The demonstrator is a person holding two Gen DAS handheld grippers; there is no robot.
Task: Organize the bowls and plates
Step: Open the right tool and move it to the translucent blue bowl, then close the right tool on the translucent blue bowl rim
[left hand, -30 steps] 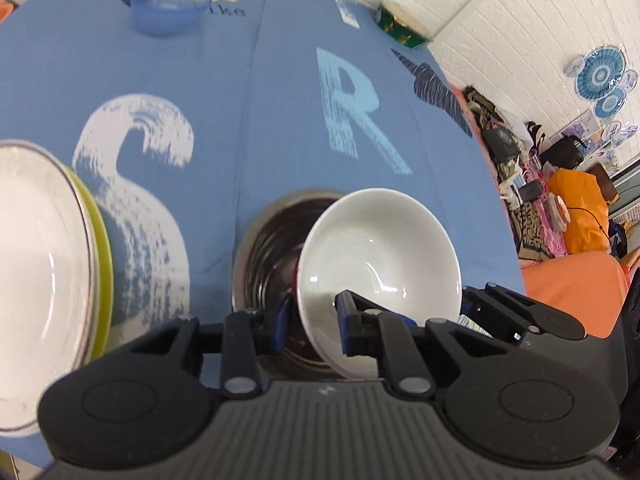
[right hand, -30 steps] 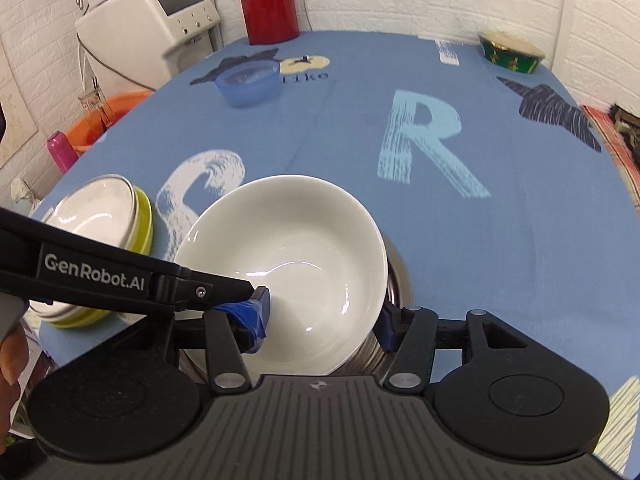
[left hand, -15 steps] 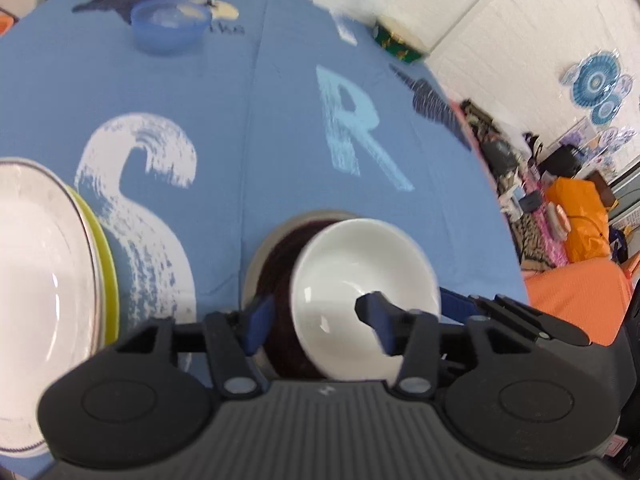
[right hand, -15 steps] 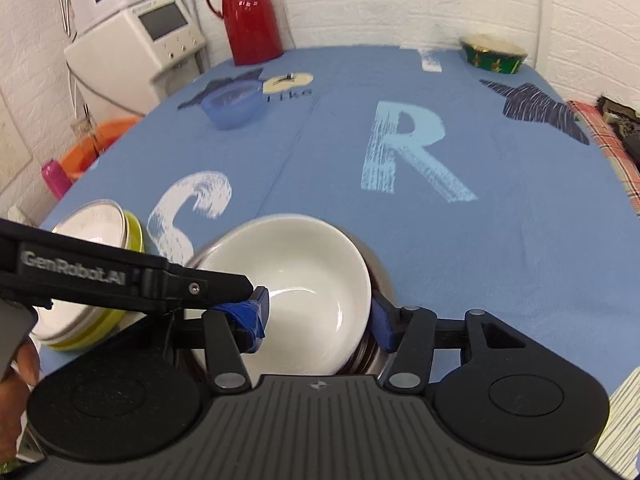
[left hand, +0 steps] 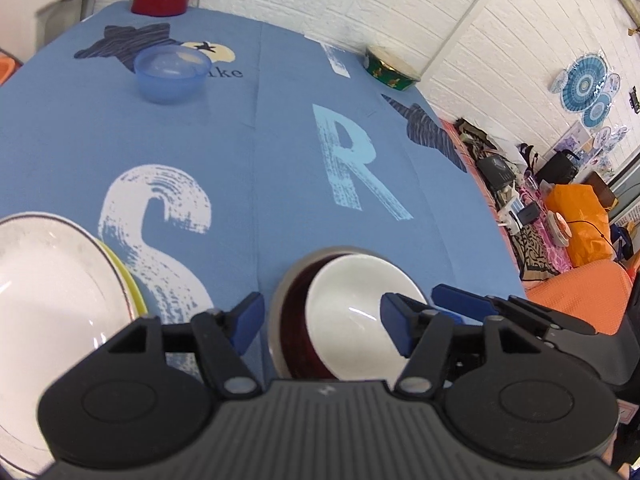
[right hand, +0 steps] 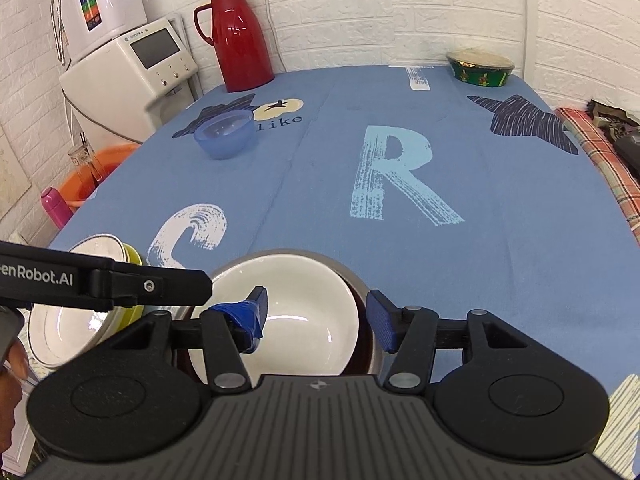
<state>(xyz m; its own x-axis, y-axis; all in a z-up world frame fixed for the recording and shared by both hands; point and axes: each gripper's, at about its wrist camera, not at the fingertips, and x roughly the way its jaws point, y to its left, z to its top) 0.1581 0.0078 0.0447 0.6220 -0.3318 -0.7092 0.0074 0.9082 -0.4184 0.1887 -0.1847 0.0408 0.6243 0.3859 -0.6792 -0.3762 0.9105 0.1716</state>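
Both wrist cameras look forward and down over the counter (right hand: 460,168) from close above. Both views share the white bowl (left hand: 352,312) (right hand: 296,312) and the blue bowl (left hand: 172,74) (right hand: 226,134).

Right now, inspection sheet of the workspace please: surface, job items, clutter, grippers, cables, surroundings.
Surface: blue tablecloth printed with large letters and stars, lying flat.
Job's things: white bowl sits inside the metal bowl; white plate stacked on a yellow-green plate to its left; blue plastic bowl alone further back.
Clutter: red thermos and green patterned bowl at the far edge.
Grippers: left gripper open, over the nested bowls, holding nothing; right gripper open, above the white bowl.
Cables: one runs down the wall behind the thermos; none on the table.
Surroundings: white brick wall, white appliance, orange basin on the floor.
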